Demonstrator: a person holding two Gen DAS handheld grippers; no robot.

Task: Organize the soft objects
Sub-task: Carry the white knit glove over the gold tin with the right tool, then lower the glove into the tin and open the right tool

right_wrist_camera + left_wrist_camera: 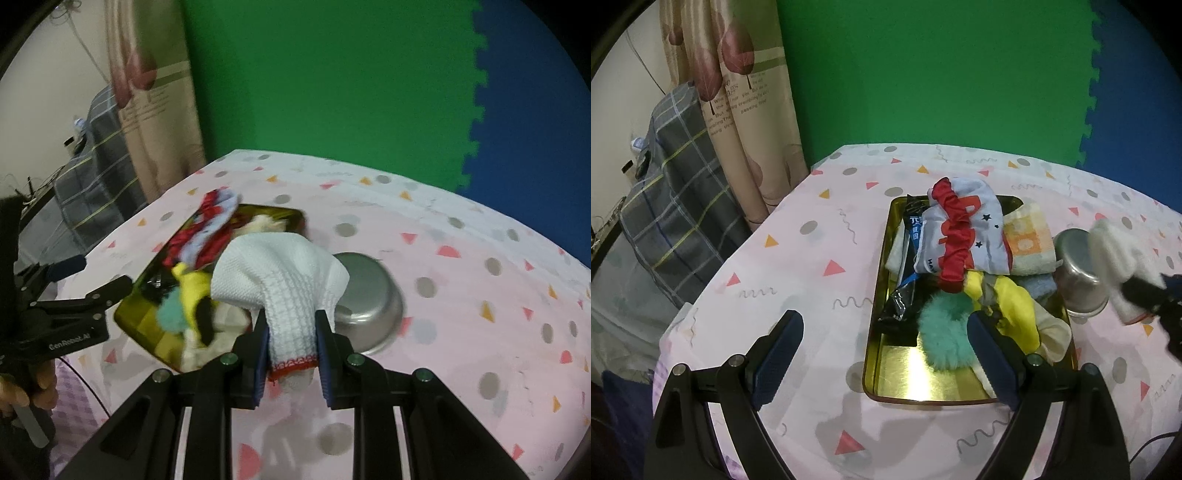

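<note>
A gold tray (908, 380) on the table holds a heap of soft things: a red scrunchie (951, 236), a pale blue cloth (975, 236), a yellow cloth (1015, 306), a teal pom-pom (942, 332), an orange-patterned towel (1030, 240) and a black packet (901, 295). My left gripper (886, 350) is open and empty over the tray's near left corner. My right gripper (291, 343) is shut on a white knit glove (284, 280) with a red cuff, held above the table between the tray (136, 314) and a steel bowl (369, 295). The glove also shows in the left wrist view (1112, 251), blurred.
The steel bowl (1078, 273) stands just right of the tray on the pink patterned tablecloth (798, 280). A curtain (746, 110) and a plaid blanket (672, 206) lie beyond the table's left edge. A green and blue foam wall (942, 74) stands behind.
</note>
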